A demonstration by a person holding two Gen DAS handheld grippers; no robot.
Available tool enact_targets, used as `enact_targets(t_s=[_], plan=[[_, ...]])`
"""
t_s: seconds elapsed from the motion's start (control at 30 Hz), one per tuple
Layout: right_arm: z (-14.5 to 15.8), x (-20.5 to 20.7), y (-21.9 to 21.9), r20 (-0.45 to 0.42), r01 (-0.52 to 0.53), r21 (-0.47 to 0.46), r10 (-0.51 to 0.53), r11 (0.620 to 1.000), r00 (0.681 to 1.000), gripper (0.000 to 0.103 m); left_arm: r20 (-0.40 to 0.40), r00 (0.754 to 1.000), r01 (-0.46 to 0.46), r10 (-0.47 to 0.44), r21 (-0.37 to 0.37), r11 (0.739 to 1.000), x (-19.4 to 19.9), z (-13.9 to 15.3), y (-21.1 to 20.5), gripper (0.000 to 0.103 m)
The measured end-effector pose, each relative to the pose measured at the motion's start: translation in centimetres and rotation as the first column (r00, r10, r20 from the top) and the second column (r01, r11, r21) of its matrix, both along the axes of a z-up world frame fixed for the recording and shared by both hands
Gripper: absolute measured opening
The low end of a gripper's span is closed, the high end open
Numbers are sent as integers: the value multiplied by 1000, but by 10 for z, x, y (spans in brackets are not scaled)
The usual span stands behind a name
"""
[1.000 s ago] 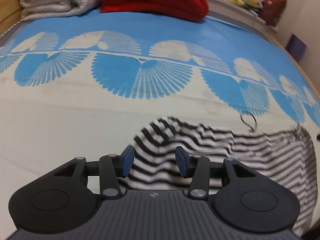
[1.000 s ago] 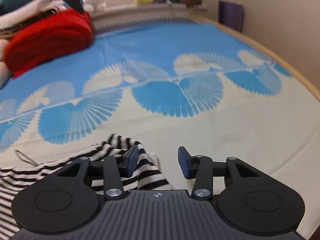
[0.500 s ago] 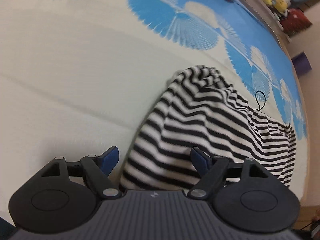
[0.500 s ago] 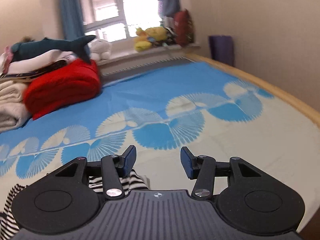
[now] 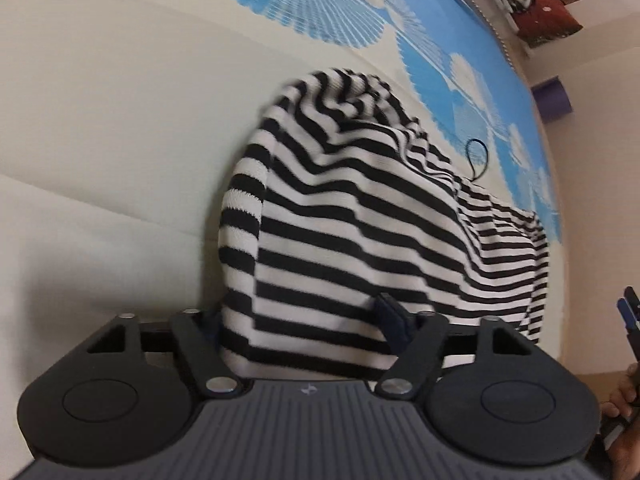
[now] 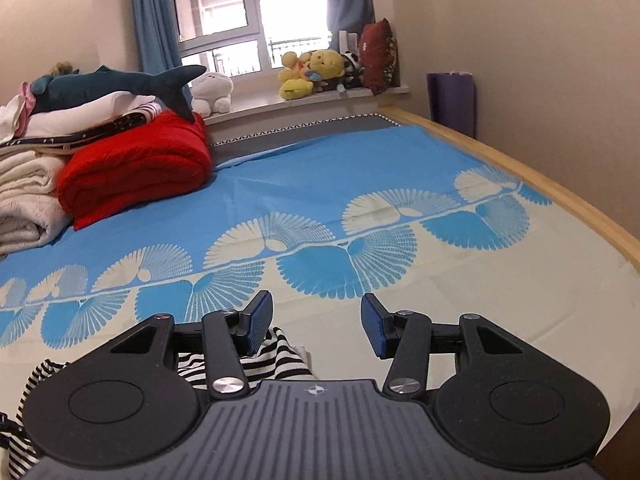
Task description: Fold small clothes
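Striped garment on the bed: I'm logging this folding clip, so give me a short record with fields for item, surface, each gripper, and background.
item: black-and-white striped garment, bunched, partly folded over
surface: bed sheet, blue and cream fan print
left gripper: fingers either side of the garment's near edge, jaws just been closing, grip not confirmed
right gripper: open, nothing between the fingers, garment below
background: red blanket, plush shark, window sill toys

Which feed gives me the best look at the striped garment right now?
The left wrist view. The striped garment fills its middle, bunched on the bedsheet, with its near end between the left gripper fingers. The right wrist view shows only a strip of it below the empty right gripper.
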State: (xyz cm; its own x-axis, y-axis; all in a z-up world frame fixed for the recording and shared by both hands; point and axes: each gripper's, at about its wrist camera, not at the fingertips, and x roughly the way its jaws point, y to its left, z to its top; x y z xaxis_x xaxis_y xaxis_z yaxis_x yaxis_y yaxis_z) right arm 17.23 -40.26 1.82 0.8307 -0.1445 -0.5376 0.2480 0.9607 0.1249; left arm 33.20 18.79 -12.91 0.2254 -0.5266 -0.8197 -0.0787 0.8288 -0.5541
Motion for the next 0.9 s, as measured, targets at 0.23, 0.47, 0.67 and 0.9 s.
enact_targets(t_s=[0.23,0.47,0.67,0.9], plan=[[6,4,9,-10,-14,-34,13,999,1000,51,0,1000,14,-14,-7,1000,6,-6,-16,46],[6,5,12,-11,8,-14,-8,1000,1000,51,75,995,66,-63,-32,997,5,11,-18,24],[5,7,17,-5,10,7,-10,1000,1000,51,156,988,0,9,-60,998,-2,37,1,23],[4,10,17,-6,-1,14,1,1000,1000,51,143,989,-59,37,156,986,-14,55,18,23]])
